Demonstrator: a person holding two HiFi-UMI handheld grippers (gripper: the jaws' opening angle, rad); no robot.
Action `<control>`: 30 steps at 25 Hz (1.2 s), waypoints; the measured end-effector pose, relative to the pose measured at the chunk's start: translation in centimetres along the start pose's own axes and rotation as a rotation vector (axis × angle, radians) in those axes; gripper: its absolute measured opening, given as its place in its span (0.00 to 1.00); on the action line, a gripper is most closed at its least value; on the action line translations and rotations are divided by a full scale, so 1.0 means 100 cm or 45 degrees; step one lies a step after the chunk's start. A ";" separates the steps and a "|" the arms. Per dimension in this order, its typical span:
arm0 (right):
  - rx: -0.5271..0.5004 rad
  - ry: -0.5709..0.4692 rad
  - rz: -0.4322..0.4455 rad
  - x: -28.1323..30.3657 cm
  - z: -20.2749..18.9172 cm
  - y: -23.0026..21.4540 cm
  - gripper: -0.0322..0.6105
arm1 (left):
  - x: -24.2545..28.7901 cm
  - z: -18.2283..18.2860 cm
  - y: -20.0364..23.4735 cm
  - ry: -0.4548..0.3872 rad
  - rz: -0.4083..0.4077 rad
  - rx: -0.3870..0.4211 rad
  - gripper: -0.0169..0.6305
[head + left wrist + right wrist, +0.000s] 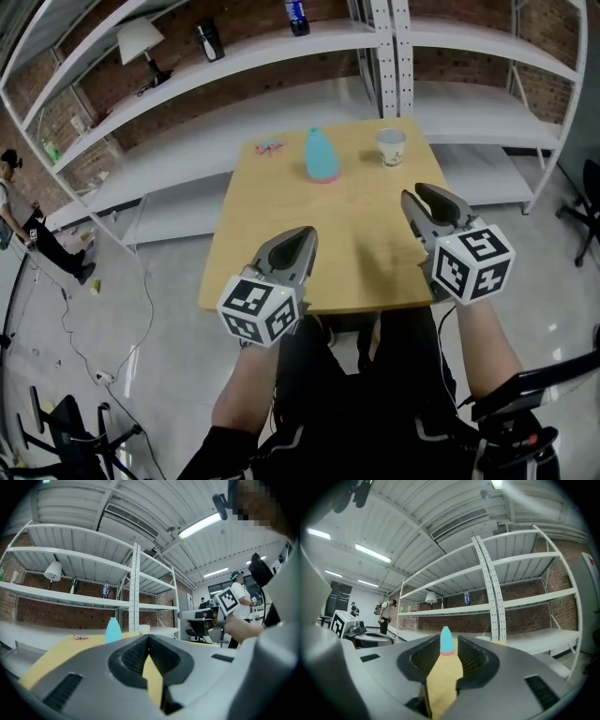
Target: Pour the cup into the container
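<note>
— The left gripper (304, 232) is pinched together on nothing. The right gripper (424, 196) has its jaws slightly apart, also on nothing. Both are over the near edge of the tan wooden table (356, 244).

— Started yet?

— Only the reach, I'd say. The white paper cup (391, 147) stands upright at the far right corner, mouth up, long axis vertical. I can't see whether it's full. The pale blue bottle-shaped container (322, 156) stands to its left, apart. The right gripper needs to open wider and go forward.
</note>
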State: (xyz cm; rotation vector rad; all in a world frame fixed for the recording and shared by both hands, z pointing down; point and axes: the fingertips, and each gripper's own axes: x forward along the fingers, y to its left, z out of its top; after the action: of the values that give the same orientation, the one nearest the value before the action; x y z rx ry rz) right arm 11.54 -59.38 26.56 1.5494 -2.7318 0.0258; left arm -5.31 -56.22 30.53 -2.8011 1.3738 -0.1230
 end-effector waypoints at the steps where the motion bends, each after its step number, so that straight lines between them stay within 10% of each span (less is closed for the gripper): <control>1: 0.005 0.012 -0.004 0.013 0.000 -0.008 0.22 | 0.010 0.000 0.008 0.005 -0.008 -0.001 0.03; 9: 0.089 0.119 -0.009 0.092 -0.010 -0.066 0.44 | 0.058 -0.004 0.047 0.069 -0.157 0.000 0.03; 30: 0.100 0.396 -0.075 0.194 -0.084 -0.143 0.56 | 0.115 -0.035 0.067 0.085 -0.290 -0.064 0.03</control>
State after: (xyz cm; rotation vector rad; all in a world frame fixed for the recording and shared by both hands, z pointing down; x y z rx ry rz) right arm 13.79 -83.29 35.30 1.4966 -2.4697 0.3467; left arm -3.82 -69.33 34.35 -3.0133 1.0780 -0.1889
